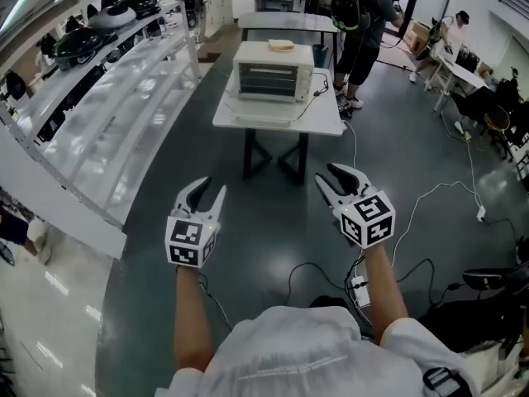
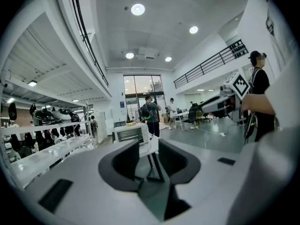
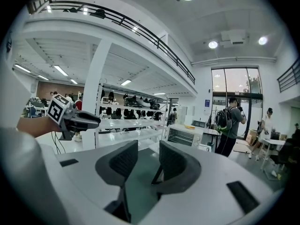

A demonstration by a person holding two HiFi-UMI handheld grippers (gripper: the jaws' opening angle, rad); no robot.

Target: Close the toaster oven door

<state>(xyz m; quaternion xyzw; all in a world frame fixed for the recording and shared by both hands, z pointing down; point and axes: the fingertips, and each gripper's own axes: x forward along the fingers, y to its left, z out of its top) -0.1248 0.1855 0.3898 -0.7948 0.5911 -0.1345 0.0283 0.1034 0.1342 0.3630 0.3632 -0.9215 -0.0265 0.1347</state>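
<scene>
A white toaster oven stands on a small white table some way ahead of me, across the dark floor. Its door looks folded down flat in front of it, with the racks showing. The oven appears small and distant in the left gripper view and in the right gripper view. My left gripper and right gripper are held out side by side over the floor, well short of the table. Both are open with nothing between their jaws.
A flat yellowish item lies on top of the oven. Long white shelving runs along the left. Cables and a power strip lie on the floor at right. A person with a backpack stands behind the table.
</scene>
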